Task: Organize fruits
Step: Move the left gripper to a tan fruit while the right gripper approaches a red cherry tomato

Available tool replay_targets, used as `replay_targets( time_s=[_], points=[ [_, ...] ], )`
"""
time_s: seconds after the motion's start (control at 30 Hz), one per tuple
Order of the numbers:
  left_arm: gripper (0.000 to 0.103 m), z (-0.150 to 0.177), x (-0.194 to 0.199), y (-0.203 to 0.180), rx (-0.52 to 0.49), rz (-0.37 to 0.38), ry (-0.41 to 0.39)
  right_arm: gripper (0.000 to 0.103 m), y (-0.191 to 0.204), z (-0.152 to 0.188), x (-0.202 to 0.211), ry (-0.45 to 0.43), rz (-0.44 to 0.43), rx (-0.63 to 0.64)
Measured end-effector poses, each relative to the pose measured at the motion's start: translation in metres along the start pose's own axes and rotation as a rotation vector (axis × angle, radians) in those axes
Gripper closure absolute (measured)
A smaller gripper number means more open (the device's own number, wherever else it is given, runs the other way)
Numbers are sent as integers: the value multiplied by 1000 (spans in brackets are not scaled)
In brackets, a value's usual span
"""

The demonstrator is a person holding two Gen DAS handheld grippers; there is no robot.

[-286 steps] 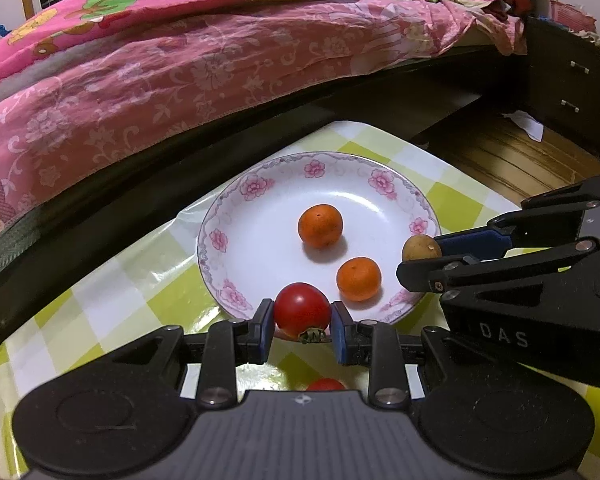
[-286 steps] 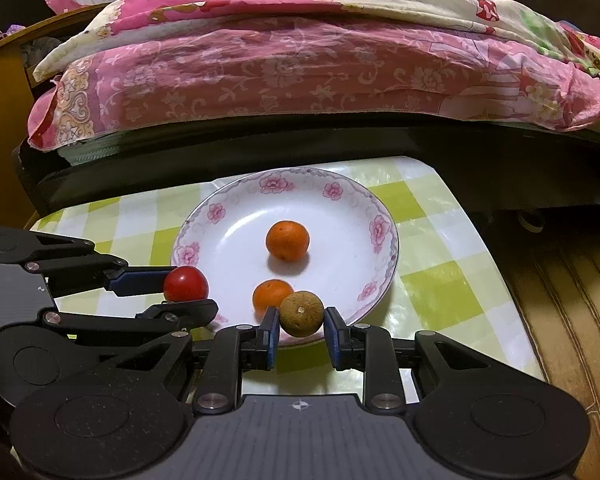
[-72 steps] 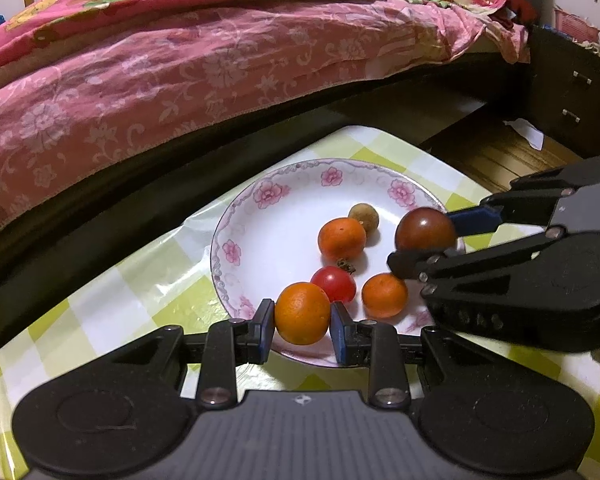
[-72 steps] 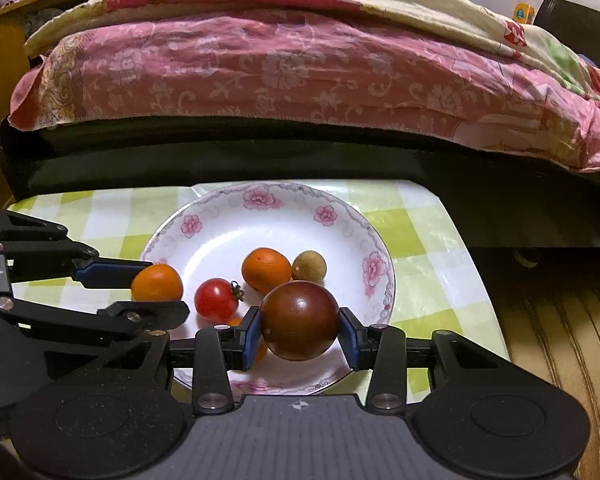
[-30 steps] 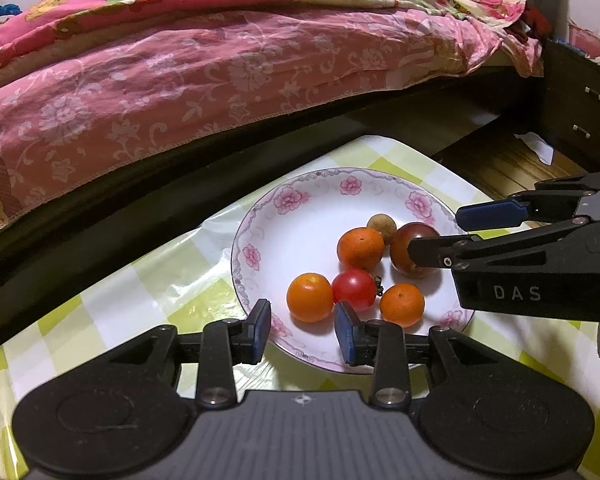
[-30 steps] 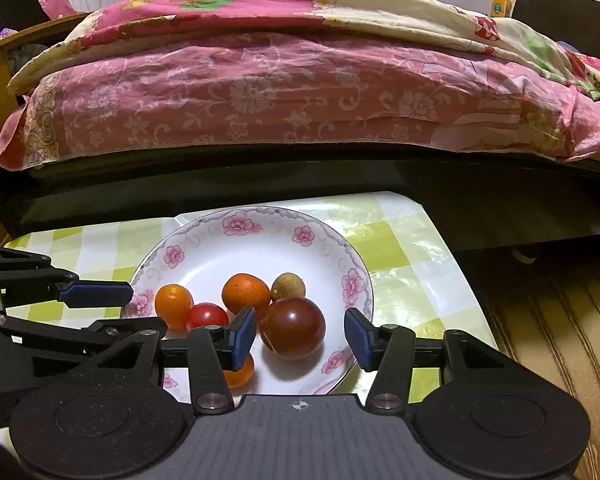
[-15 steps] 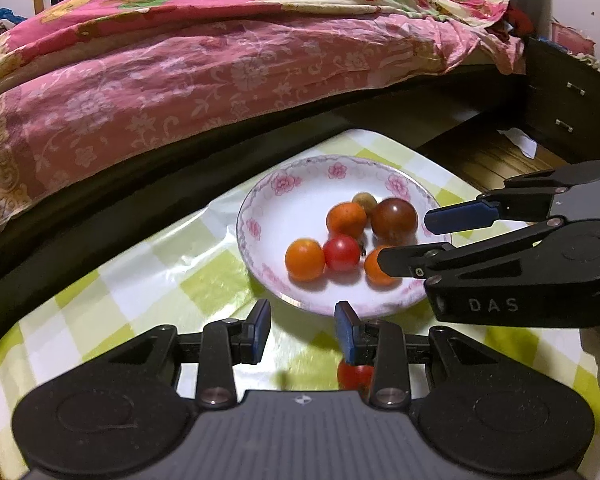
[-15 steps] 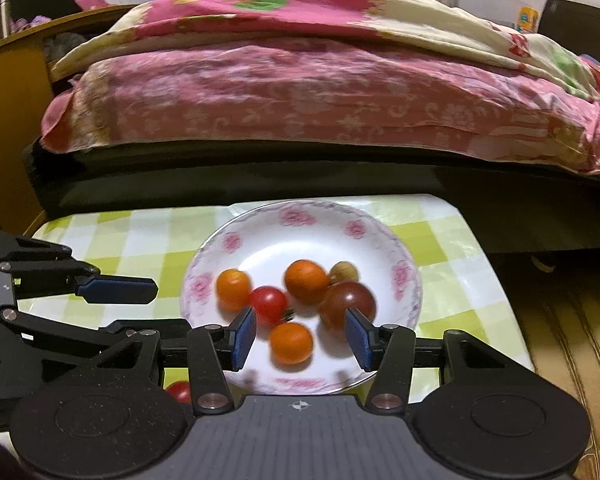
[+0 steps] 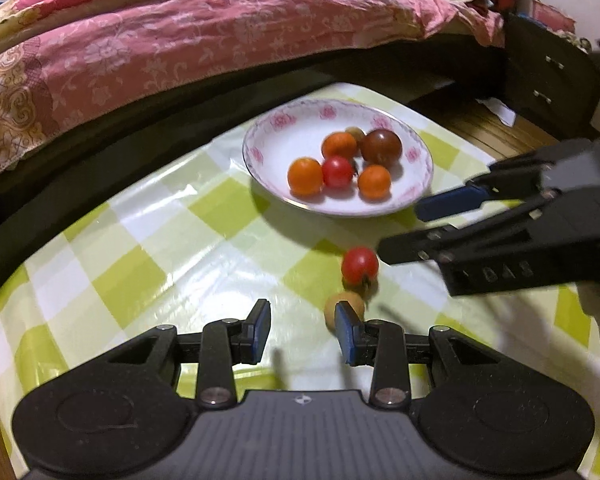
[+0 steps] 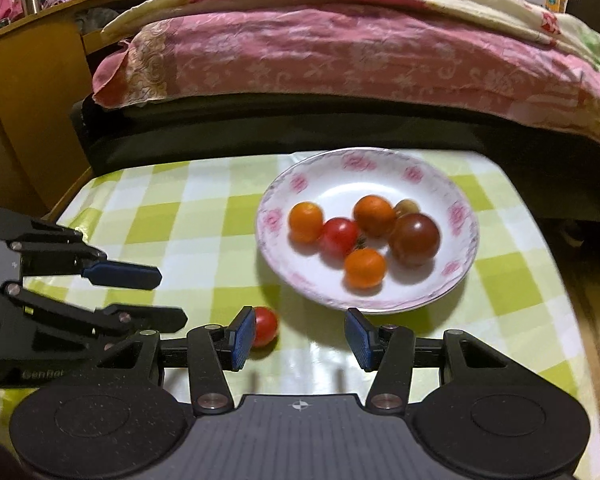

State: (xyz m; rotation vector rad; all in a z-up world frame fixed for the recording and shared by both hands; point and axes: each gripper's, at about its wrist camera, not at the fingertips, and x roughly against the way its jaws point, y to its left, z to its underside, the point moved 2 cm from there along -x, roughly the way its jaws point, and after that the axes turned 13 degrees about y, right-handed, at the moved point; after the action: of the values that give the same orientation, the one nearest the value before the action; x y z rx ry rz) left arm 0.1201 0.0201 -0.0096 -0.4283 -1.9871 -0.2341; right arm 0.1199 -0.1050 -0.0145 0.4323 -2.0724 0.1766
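Left wrist view: both claws released, empty. We centre left gripper (image 9: 302, 326) over red tomato (image 9: 359, 265), clear of yellow fruit (image 9: 342, 308), before clenching; plate (image 9: 268, 184) next.

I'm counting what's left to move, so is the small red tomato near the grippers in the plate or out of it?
Out. The red tomato lies on the checked tablecloth, short of the plate, which holds six other fruits.

A green-and-white checked tablecloth (image 9: 148, 248) covers the table in front of a bed with a pink floral quilt (image 9: 188, 36), a dark drawered cabinet (image 9: 548, 76) standing beside the wooden floor (image 9: 496, 128), with a yellowish wooden cabinet (image 10: 28, 120) at the bed's other end.
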Motion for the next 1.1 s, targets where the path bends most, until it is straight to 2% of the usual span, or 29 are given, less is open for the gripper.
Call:
replay_targets(
  time_s=[0.43, 0.53, 0.57, 0.63, 0.8, 1.0, 1.1],
  points=[
    [60, 11, -4, -1, -14, 38, 26, 58, 2, -8, -37, 65, -81, -64],
    [60, 8, -7, -5, -20, 43, 24, 71, -5, -12, -41, 84, -110, -106],
    [60, 6, -9, -6, -22, 44, 22, 79, -8, -12, -43, 97, -131, -126],
    [60, 4, -12, -9, -28, 48, 23, 79, -12, -12, -43, 109, -150, -148],
    [60, 1, -21, -18, -57, 41, 24, 79, -18, -6, -36, 135, -124, -154],
    [60, -1, -34, -23, -59, 41, 20, 79, -20, 13, -23, 149, -25, -80],
    [60, -3, -36, -25, -55, 34, 10, 79, -19, 19, -21, 149, -10, -60]
  ],
)
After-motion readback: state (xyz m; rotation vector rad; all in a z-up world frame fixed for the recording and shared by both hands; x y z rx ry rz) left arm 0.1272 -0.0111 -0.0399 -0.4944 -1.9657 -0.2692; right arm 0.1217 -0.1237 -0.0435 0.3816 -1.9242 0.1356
